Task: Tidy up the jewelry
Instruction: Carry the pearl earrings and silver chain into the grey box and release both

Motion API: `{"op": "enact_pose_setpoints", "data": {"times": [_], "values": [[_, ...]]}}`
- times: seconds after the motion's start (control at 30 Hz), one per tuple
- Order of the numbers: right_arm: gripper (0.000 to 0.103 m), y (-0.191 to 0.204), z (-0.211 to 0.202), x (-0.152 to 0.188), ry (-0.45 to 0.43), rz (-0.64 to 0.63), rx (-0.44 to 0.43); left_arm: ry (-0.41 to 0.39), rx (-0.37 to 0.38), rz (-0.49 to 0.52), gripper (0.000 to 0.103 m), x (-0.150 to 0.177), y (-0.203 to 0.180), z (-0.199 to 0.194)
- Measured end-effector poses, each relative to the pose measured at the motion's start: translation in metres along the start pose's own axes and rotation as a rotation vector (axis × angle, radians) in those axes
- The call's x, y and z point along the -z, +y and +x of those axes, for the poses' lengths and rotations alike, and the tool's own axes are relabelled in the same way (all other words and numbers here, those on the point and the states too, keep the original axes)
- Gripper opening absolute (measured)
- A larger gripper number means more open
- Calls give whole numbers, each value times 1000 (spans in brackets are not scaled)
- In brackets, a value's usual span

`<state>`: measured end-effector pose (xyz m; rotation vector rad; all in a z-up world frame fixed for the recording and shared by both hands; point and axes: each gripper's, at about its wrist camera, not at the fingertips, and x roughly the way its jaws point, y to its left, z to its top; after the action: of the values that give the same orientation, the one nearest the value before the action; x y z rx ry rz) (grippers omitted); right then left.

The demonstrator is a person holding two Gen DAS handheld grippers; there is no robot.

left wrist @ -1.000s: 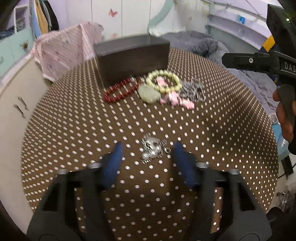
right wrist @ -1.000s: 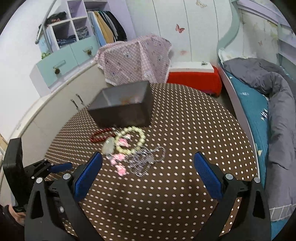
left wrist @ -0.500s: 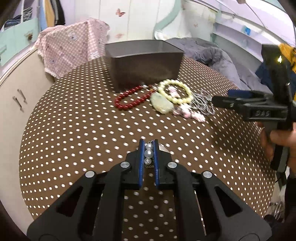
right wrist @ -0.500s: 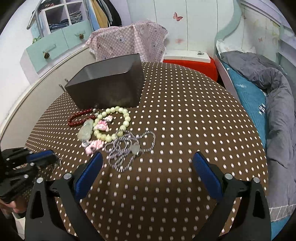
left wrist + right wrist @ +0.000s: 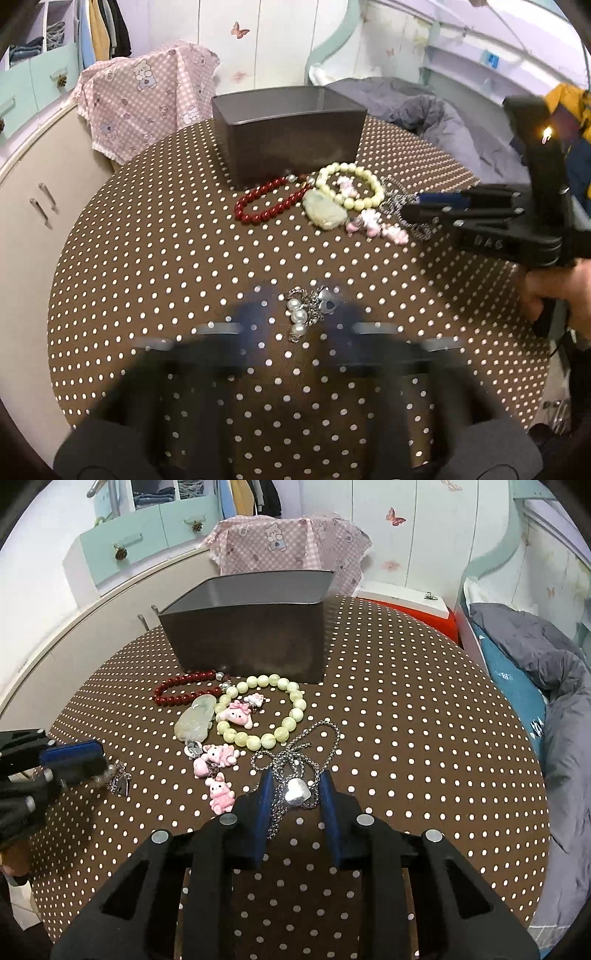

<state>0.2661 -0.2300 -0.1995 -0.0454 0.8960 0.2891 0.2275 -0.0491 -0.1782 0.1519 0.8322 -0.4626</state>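
The chain (image 5: 295, 760) with its heart pendant (image 5: 296, 788) lies on the tabletop (image 5: 406, 738), straddled by the right gripper (image 5: 295, 790), whose fingers are partly spread around the pendant, likely to lift it into the box (image 5: 251, 642). The box's inside is mostly hidden. The left gripper (image 5: 299, 317) is blurred, fingers apart beside the pearl earring (image 5: 299, 317). Beads (image 5: 266, 709) and charms (image 5: 218, 768) wait near the box.

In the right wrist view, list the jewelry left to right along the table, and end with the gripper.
Pearl piece by the left gripper → red bead bracelet → jade pendant → pale bead bracelet → silver chain with heart pendant, which lies between the right gripper fingers.
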Motion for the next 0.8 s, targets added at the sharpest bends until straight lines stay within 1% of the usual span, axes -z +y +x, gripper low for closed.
{"op": "enact_pose_setpoints", "data": {"times": [0.03, 0.07, 0.1, 0.17, 0.2, 0.23, 0.27, 0.3, 0.33, 0.37, 0.47, 0.6, 0.8], "values": [[24, 2, -1, 1, 0, -1, 0, -28, -3, -7, 92, 1, 0, -3], [24, 2, -1, 2, -1, 1, -1, -38, 16, -15, 92, 2, 1, -5], [24, 3, -1, 1, -1, 3, -2, -28, 31, -26, 92, 2, 2, -4], [24, 2, -2, 1, -2, 4, -3, -12, 7, -28, 91, 3, 4, 1], [24, 2, -3, 2, -2, 4, -4, 6, 8, -27, 83, 4, 5, 6], [24, 3, -2, 2, -2, 5, -4, 23, 19, -26, 72, 4, 5, 10], [24, 2, -4, 4, -3, 6, -6, 50, 22, -23, 49, 4, 5, 15], [24, 1, -5, 6, -3, 9, -7, 45, 11, -14, 38, 4, 4, 15], [24, 1, -6, 7, -3, 10, -7, 46, 26, -7, 25, 3, 1, 15], [24, 1, -7, 6, -3, 9, -8, 51, 44, -2, 9, 3, 0, 15], [23, 6, -14, 8, -5, -4, -17, 53, 58, 21, 9, 5, -6, 13], [23, 7, -36, 3, -52, -18, -30, 30, 68, 7, 9, 5, -5, 1], [23, 2, -82, -23, -156, -27, -70, -80, 73, -38, 9, -20, 12, -38]]}}
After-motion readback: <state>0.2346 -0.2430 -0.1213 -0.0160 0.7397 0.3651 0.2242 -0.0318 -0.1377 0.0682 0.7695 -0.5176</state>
